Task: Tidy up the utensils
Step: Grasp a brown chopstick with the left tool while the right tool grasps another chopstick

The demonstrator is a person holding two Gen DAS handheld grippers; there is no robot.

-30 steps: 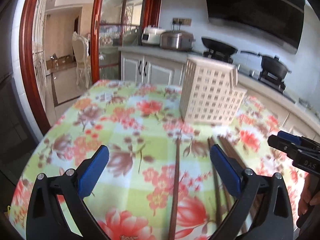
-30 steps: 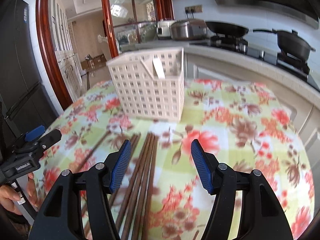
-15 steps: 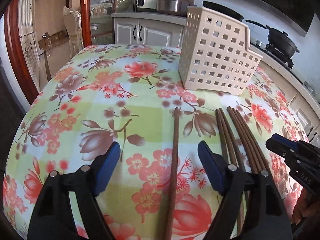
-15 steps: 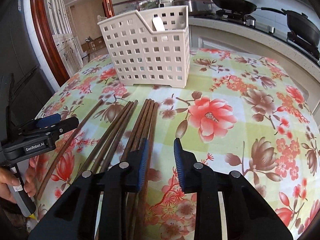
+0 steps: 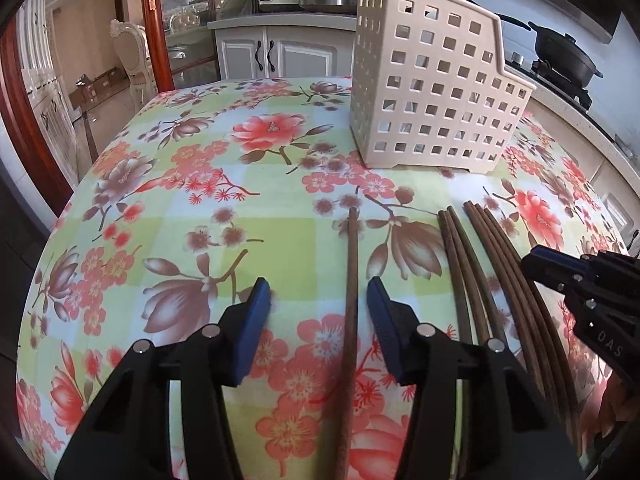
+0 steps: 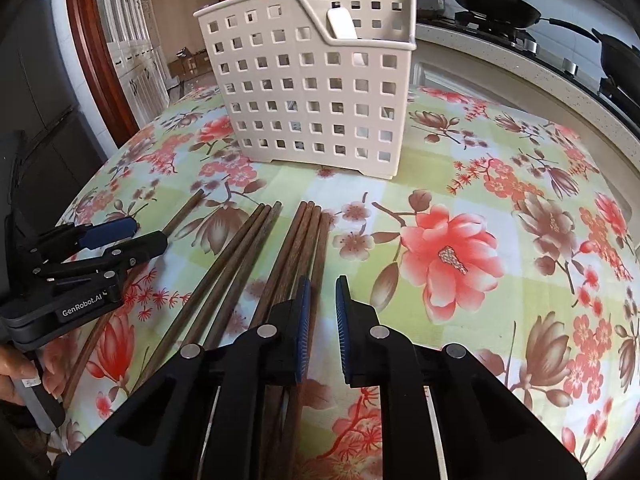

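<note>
Several brown wooden chopsticks lie on the floral tablecloth in front of a white perforated utensil basket (image 5: 436, 96), also in the right wrist view (image 6: 316, 92). My left gripper (image 5: 318, 292) is open low over the table, its jaws on either side of a lone chopstick (image 5: 351, 280) without touching it. My right gripper (image 6: 320, 292) is nearly closed, a narrow gap between the pads, with nothing clearly held, just right of the chopstick bundle (image 6: 296, 248). A white utensil handle (image 6: 341, 24) stands in the basket.
The round table's edge (image 5: 60, 216) curves away on the left. Kitchen counter with a wok (image 6: 492, 4) and pots runs behind the table. A wooden door frame (image 6: 96, 52) stands to the left.
Both grippers have dropped and moved forward toward the chopsticks. The left jaws narrowed around the lone chopstick. The right jaws went from wide open to nearly closed.
</note>
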